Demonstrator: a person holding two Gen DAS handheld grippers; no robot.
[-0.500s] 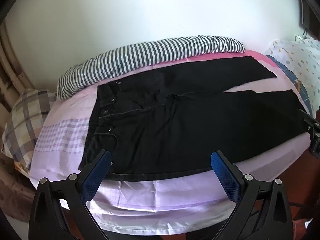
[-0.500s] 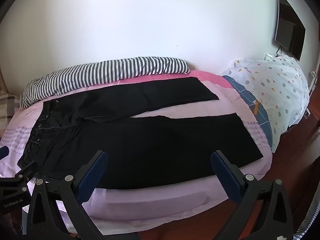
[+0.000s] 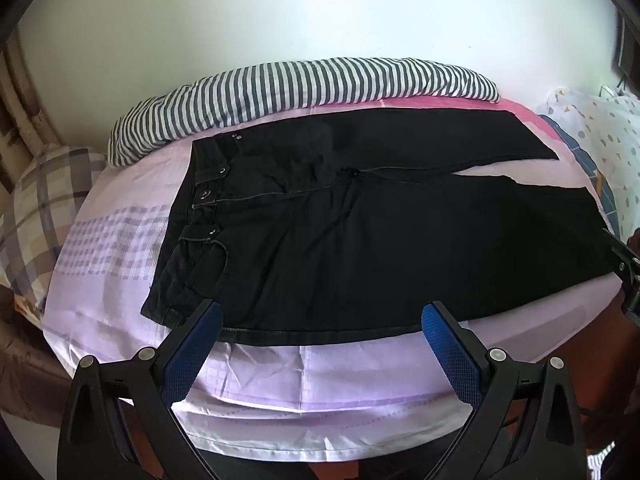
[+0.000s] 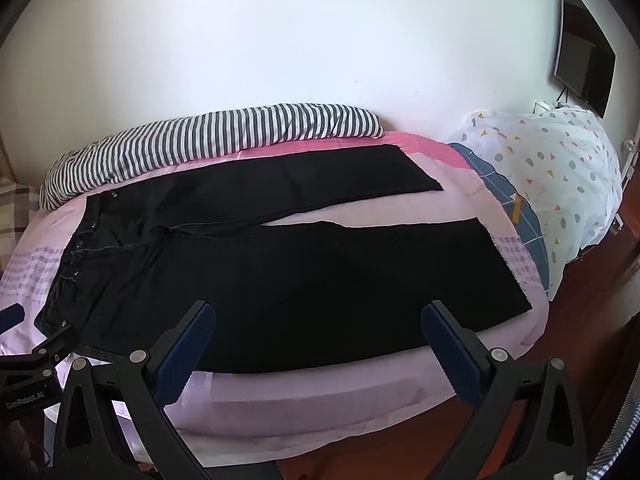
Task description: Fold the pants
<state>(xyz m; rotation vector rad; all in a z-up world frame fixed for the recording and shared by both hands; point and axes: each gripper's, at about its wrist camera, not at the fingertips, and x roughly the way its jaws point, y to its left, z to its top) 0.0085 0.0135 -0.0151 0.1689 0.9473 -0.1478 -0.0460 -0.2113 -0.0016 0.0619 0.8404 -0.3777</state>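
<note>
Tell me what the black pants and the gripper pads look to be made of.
Black pants: likely matte denim, judging by the metal rivets, visible seams and frayed leg hems. Left gripper pads: probably blue rubber or soft plastic, going by the fine cross-hatched grip texture; the exact material is unclear.

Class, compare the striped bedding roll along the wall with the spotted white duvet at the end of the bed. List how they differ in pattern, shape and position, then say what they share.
The black-and-white striped bedding roll bears even stripes; the white duvet with coloured dots and triangles bears scattered shapes. The roll is long and low along the wall; the duvet is a tall, bulky heap. The roll lies beyond the black pants; the duvet sits past their leg ends. Both are soft bedding on the bed.
</note>
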